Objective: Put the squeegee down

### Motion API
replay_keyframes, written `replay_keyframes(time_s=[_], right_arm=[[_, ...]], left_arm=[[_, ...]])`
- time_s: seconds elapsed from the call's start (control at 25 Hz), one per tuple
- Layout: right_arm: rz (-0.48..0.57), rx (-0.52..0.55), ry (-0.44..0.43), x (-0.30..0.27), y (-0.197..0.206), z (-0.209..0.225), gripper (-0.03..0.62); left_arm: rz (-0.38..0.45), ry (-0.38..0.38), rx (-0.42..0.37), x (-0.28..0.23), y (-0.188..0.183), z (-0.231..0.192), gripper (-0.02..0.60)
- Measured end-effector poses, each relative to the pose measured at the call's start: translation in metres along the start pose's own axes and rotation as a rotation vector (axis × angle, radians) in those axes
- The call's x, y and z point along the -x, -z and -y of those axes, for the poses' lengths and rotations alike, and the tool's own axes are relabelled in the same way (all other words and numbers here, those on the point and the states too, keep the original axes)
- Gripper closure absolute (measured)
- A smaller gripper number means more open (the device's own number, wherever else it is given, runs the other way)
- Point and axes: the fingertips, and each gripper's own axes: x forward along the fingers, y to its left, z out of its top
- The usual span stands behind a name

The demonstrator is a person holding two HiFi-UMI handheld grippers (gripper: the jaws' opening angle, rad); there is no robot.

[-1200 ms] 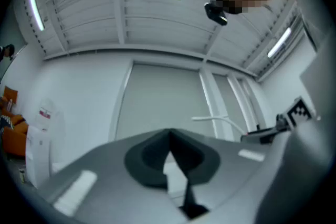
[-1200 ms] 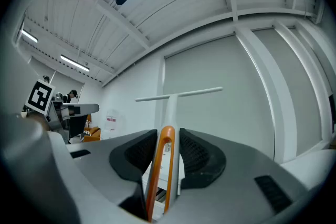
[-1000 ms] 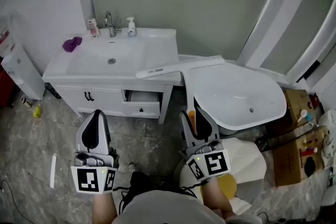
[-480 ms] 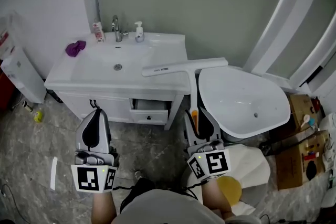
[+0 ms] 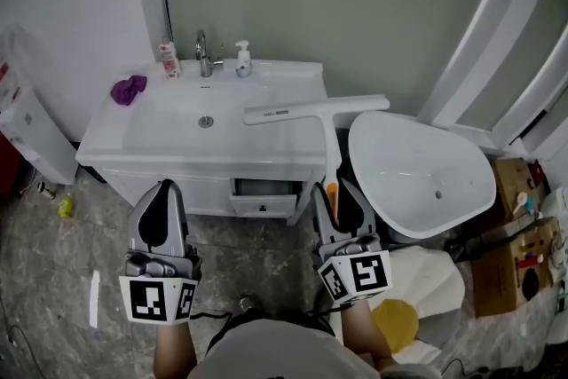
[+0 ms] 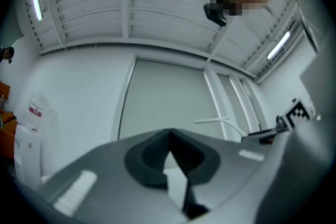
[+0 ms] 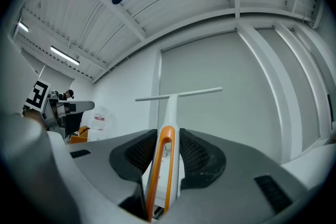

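Note:
The squeegee (image 5: 315, 109) has a long white blade and a white handle with an orange loop (image 5: 330, 193). My right gripper (image 5: 340, 195) is shut on that handle and holds it out level, with the blade over the right end of the white vanity top (image 5: 177, 133). In the right gripper view the pads clamp the orange-edged handle (image 7: 164, 152) and the blade (image 7: 178, 95) stands crosswise ahead. My left gripper (image 5: 162, 210) is shut and empty, in front of the vanity's left half; its tips (image 6: 169, 136) meet, and the squeegee (image 6: 218, 121) shows far right.
On the vanity stand a faucet (image 5: 204, 54), a soap bottle (image 5: 242, 59), a small bottle (image 5: 168, 59) and a purple cloth (image 5: 130, 88). A drawer (image 5: 264, 189) is slightly open. A white basin (image 5: 422, 173) sits to the right, with cardboard boxes (image 5: 501, 275) beyond it.
Both grippers and the squeegee have moved forward towards the vanity, which now sits closer under the blade. Neither grip has changed.

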Motion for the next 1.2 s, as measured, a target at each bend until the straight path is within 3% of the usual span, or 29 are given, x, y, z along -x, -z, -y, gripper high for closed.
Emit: replay_keyframes(time_s=[0.6, 1.2], right_arm=[[-0.031, 0.0, 0.06, -0.053, 0.02, 0.013, 0.462], [0.001, -0.006, -0.004, -0.189, 0.029, 0.071, 0.462]], left_arm=[[-0.04, 0.002, 0.038, -0.042, 0.038, -0.043, 0.574], [0.0, -0.046, -0.002, -0.165, 0.063, -0.071, 0.574]])
